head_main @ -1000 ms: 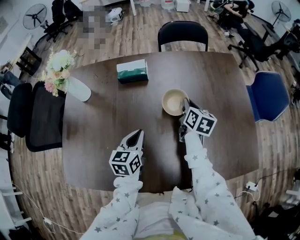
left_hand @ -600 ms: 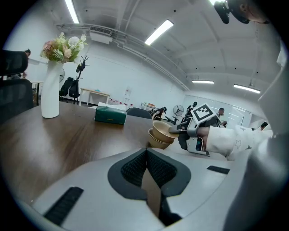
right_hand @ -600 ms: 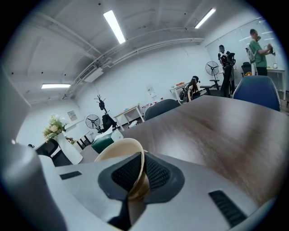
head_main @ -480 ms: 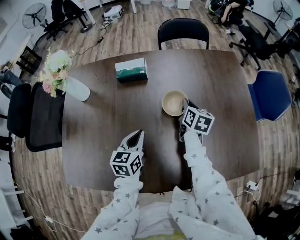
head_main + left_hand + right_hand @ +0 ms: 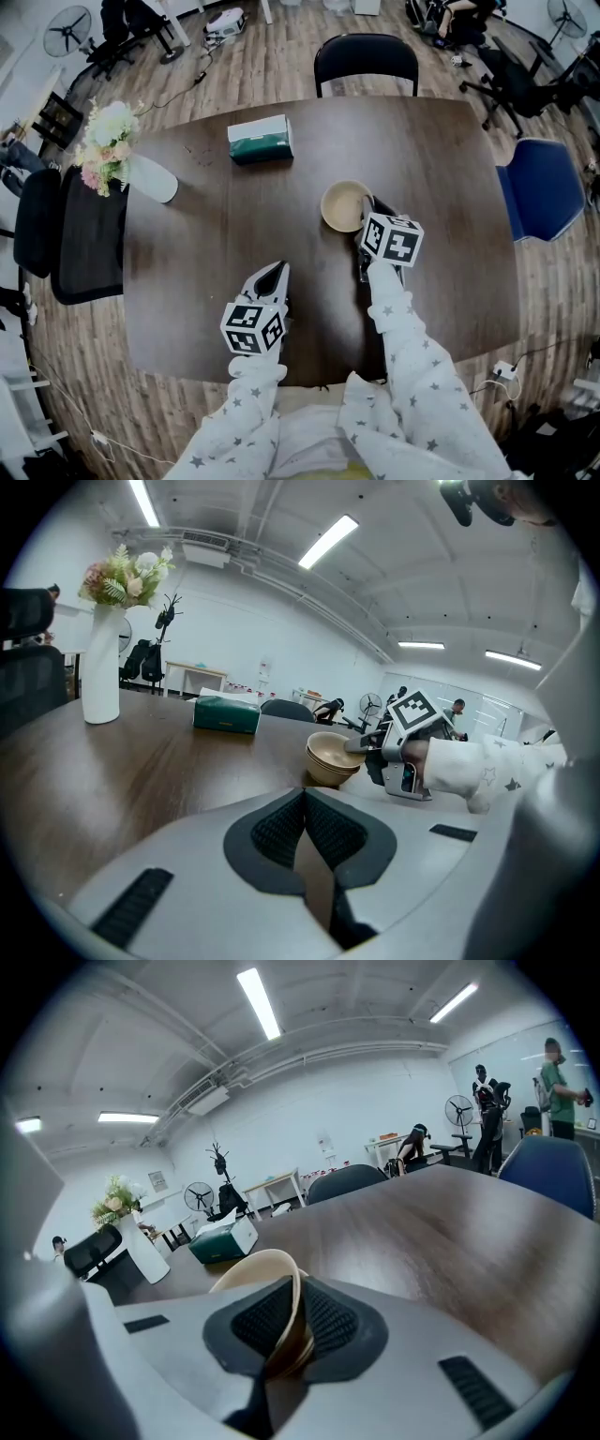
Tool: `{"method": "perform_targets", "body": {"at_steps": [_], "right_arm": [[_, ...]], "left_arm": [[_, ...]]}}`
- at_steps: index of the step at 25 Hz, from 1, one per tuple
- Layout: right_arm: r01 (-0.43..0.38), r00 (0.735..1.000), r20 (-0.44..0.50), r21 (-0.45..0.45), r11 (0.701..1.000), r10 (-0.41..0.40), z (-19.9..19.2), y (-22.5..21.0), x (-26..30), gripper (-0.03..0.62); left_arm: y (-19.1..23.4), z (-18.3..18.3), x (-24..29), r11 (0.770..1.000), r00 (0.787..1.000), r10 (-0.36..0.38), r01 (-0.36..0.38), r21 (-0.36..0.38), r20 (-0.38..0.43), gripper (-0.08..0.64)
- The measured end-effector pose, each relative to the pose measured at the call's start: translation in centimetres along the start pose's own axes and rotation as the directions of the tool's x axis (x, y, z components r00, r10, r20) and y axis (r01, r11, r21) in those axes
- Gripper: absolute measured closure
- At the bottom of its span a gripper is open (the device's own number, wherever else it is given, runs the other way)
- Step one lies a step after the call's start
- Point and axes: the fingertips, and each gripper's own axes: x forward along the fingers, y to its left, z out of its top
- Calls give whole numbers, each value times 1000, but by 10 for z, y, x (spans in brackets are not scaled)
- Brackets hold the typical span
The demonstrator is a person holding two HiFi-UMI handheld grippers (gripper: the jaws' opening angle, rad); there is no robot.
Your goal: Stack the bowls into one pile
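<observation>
Left gripper [image 5: 275, 269] hovers low over the near part of the dark brown wooden table [image 5: 202, 244], its black ribbed pads [image 5: 281, 829] pressed together at the tips with nothing between them, and its marker cube sits at the end of a white, star-printed sleeve [image 5: 246, 398]. At the far left edge of the table stands a tall white vase [image 5: 153, 179] holding pale pink and white flowers [image 5: 110, 139], with a black office chair [image 5: 66, 234] just beside that edge. Further along, toward the far side, lies a dark green tissue box with a white top [image 5: 261, 141], and a black chair with a curved back [image 5: 366, 58] is drawn up behind the table. Right of the middle rests the pile of cream-coloured round bowls [image 5: 343, 206], nested one inside another and standing upright on the table, well apart from the tissue box. The right gripper [image 5: 367, 208] reaches it from the near right side: the jaws are closed almost fully on the thin wall of the top bowl [image 5: 258, 1269], one pad inside the rim and one outside, pinching it. A blue padded chair [image 5: 537, 187] stands at the right edge of the table.
</observation>
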Motion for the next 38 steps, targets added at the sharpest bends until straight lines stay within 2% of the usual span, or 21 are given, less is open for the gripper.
{"method": "perform_targets", "body": {"at_steps": [7,13,15,19,24,28,31,38], "right_arm": [[-9,1000,-9,-57,998,9,0,4,-2,549],[-29,1000,-9,-101,994,28,-1,10,-2,477],[-25,1000,1,-117,993,26,1,11,-3,431],[-23,999,20,-138,990,26,3,11,-9,423],[-55,997,46,-143,988,62,5,13,-26,439],[-76,995,50,-196,978,87,3,17,-43,520],[-103,992,51,-230,968,118,0,21,-58,549],[-216,971,32,-298,930,236,-11,34,-96,558]], "left_arm": [[-7,-1,3,1000,1000,-18,18,9,-8,534],[-14,0,6,999,1000,-29,29,22,-9,534],[-15,1,7,999,1000,-29,29,24,-7,534],[-17,3,5,999,1000,-26,26,28,2,534],[-27,7,2,999,999,-23,22,31,26,534],[-36,10,-4,999,999,-24,22,39,47,534],[-43,15,-7,999,997,-27,24,43,73,534],[-58,30,-25,997,990,-26,16,73,138,534]]}}
